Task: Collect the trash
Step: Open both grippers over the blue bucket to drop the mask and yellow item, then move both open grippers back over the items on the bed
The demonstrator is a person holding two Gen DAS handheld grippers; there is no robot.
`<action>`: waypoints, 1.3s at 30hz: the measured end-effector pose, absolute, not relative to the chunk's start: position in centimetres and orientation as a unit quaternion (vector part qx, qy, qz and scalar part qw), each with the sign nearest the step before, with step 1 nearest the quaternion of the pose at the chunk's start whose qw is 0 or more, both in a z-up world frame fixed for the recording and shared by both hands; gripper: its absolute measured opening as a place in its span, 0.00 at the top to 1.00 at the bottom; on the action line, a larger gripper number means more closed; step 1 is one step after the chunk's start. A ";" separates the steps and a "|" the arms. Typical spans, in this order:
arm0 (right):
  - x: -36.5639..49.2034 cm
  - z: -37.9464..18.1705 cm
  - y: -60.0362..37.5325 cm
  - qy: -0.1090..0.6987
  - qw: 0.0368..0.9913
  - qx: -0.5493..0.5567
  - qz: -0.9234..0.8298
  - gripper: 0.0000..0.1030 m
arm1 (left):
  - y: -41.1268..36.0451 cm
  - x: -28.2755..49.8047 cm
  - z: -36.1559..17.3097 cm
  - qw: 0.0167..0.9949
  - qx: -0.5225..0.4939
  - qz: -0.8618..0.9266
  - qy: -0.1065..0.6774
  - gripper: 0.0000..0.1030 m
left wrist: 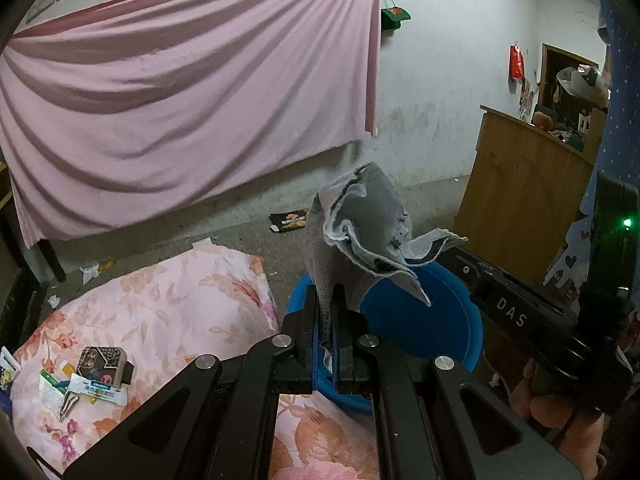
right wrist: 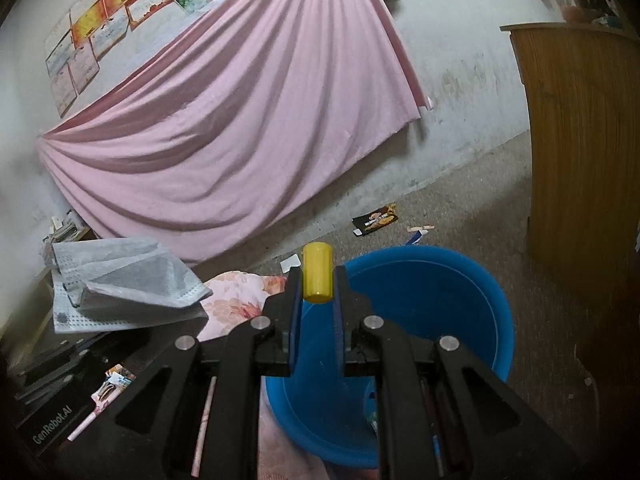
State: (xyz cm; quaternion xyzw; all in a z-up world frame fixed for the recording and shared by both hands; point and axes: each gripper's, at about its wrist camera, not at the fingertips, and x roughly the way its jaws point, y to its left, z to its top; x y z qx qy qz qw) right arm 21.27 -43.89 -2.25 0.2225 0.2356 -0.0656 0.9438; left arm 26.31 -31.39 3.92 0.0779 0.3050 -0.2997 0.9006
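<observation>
Blue bucket (right wrist: 460,280) rim lies under both claws: left (left wrist: 326,312) pinching mask (left wrist: 360,232), right (right wrist: 316,292) gripping yellow cylinder (right wrist: 317,276)

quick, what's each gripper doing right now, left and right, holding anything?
Left gripper: shut on the grey face mask, above the blue bucket.
Right gripper: shut on the yellow cylinder, over the bucket.

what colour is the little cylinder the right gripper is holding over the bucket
Yellow. The cylinder shows best in the right wrist view.
</observation>
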 end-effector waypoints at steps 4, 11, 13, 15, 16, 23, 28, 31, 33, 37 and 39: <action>21.5 -2.2 -44.1 0.240 0.941 0.228 -0.067 0.57 | -31.8 26.7 3.7 0.898 0.078 -0.300 0.314 0.94; 21.5 -2.4 -44.5 0.243 0.939 0.233 -0.069 0.56 | -31.8 27.1 3.5 0.897 0.064 -0.300 0.320 0.81; 21.4 -2.4 -44.4 0.243 0.939 0.232 -0.071 0.56 | -31.7 27.1 3.5 0.897 0.063 -0.299 0.318 0.81; 21.5 -2.4 -44.4 0.243 0.939 0.232 -0.072 0.55 | -31.6 27.2 3.5 0.898 0.062 -0.297 0.318 0.81; 21.4 -2.4 -44.3 0.242 0.940 0.231 -0.072 0.55 | -31.5 27.2 3.5 0.899 0.060 -0.296 0.317 0.81; 21.3 -2.0 -43.5 0.230 0.947 0.211 -0.075 0.51 | -30.0 27.0 4.0 0.909 0.050 -0.281 0.304 0.80; 21.3 -1.1 -42.7 0.210 0.957 0.188 -0.071 0.46 | -27.8 26.7 5.1 0.922 0.040 -0.262 0.281 0.75; 21.2 -0.3 -41.7 0.189 0.965 0.170 -0.065 0.41 | -25.9 26.4 5.9 0.932 0.023 -0.246 0.263 0.66; 21.2 0.2 -40.9 0.177 0.969 0.160 -0.057 0.37 | -24.5 26.2 6.6 0.939 0.016 -0.234 0.250 0.65; 21.4 1.1 -38.9 0.152 0.977 0.143 -0.037 0.28 | -21.4 25.8 7.8 0.955 0.004 -0.199 0.220 0.50; 21.4 1.5 -37.9 0.139 0.981 0.134 -0.030 0.23 | -19.8 25.6 8.1 0.962 -0.007 -0.181 0.206 0.44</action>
